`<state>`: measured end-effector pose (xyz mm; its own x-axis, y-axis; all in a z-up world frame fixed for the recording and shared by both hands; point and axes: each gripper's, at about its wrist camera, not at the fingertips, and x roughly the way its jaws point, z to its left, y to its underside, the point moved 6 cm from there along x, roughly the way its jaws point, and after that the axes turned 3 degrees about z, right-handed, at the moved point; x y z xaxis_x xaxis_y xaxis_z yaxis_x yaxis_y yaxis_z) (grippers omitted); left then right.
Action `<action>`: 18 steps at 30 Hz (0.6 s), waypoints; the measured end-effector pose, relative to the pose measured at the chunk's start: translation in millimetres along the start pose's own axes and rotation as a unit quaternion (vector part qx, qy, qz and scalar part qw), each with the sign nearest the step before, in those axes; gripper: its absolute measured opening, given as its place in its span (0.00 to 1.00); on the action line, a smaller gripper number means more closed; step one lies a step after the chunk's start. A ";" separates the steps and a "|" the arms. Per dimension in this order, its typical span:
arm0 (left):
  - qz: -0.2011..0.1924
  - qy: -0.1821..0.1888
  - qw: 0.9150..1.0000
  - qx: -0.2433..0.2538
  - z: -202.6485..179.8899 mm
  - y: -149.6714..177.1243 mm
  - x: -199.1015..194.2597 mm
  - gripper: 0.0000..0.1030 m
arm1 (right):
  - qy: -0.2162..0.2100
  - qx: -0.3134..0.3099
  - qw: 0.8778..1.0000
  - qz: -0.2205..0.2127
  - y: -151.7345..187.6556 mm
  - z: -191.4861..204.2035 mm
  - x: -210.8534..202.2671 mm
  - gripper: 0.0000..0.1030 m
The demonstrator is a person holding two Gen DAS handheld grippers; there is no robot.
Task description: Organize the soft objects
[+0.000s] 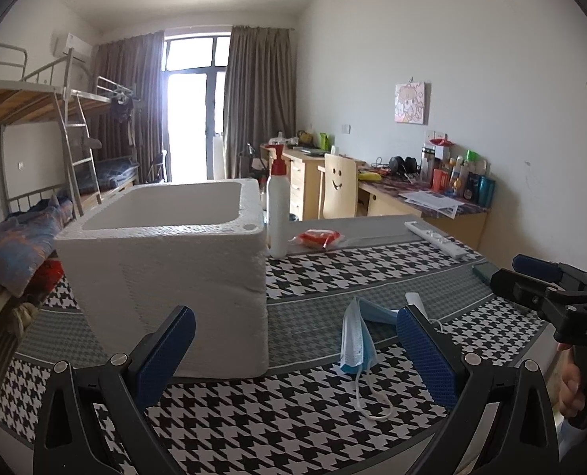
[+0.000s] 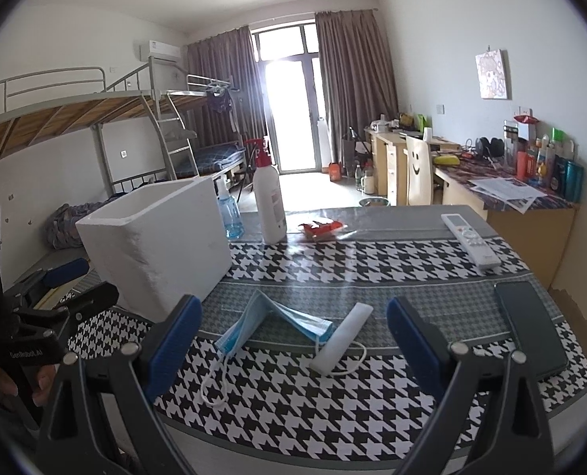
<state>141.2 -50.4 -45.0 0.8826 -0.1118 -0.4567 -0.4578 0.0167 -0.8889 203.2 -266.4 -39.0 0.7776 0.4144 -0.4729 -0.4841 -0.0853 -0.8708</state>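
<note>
Blue mask [image 2: 269,322] lies between right claw's [image 2: 293,340] spread fingers.

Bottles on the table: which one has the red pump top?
The tall white bottle, beside the foam box. The smaller bottle next to it is clear with blue liquid.

Daylight blown out at the balcony door [image 2: 289,114], soft shadows, glare on tabletop, fisheye-bent dark corners.

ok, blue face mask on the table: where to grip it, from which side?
Probably the raised fold ridge of the face mask, from above with the right gripper, open. The mask stands tented, so the ridge offers a pinchable edge; one end sits against the white foam strip, so stay left of that.
</note>
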 end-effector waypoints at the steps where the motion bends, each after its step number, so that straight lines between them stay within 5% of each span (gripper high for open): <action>1: 0.001 0.000 1.000 0.001 -1.0 0.2 0.9 0.99 | 0.000 0.000 1.000 0.001 0.4 -0.5 0.6 0.94; 18: 0.020 0.001 1.000 0.006 -15.1 2.9 23.3 0.99 | -0.010 0.013 1.000 0.020 6.2 -17.8 18.9 0.94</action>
<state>158.8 -67.9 -57.6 0.8636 -0.1123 -0.4915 -0.4911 0.0334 -0.8705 222.0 -275.3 -55.8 0.7486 0.4297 -0.5050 -0.5255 -0.0799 -0.8470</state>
